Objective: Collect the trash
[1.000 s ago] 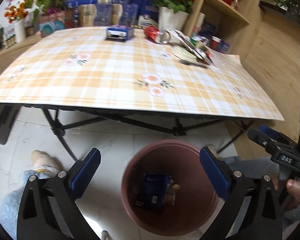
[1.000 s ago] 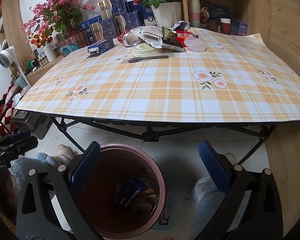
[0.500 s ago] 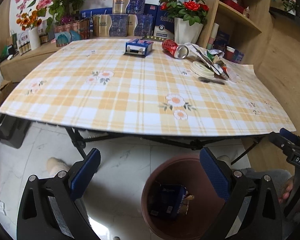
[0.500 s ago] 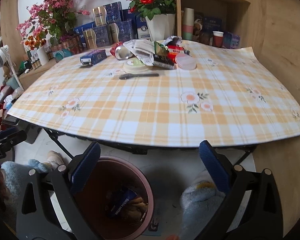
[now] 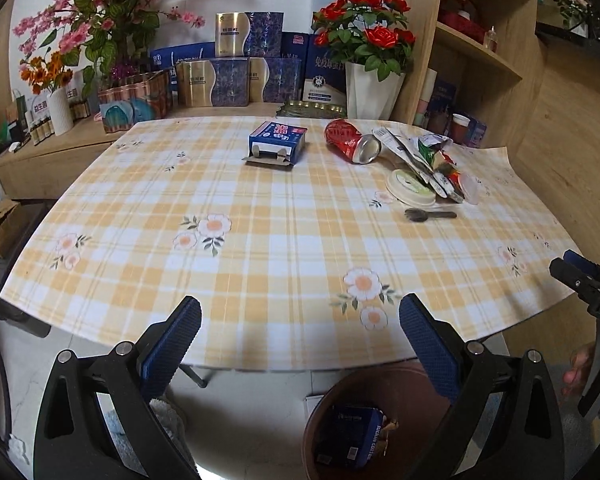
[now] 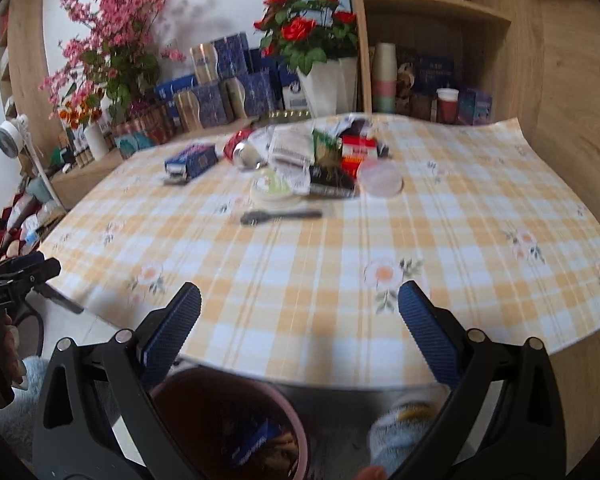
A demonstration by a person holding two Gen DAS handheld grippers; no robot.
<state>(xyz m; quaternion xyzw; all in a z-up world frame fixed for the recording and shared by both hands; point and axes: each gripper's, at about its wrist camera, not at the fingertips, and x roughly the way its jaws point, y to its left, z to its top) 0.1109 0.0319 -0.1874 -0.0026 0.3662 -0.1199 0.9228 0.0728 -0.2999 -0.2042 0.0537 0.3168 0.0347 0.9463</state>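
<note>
Both grippers, left gripper point(image 5: 300, 332) and right gripper point(image 6: 299, 318), are spread wide, holding nothing. Trash's up top: blue box point(image 5: 277, 142) at 12, red can point(image 5: 352, 141) at 1. Bin point(image 5: 384, 420) below; that can could roll off if nudged

My left tongs point(image 5: 300, 336) are spread wide, blue pads point(image 5: 428, 348) well apart, nothing between them. My right tongs point(image 6: 299, 334) are spread just as wide and empty too. Both point forward, about level with each other. From the left view, my right tongs show at the far right edge, fingertips point(image 5: 578, 364) of my hand wrapped round the grip.
</note>
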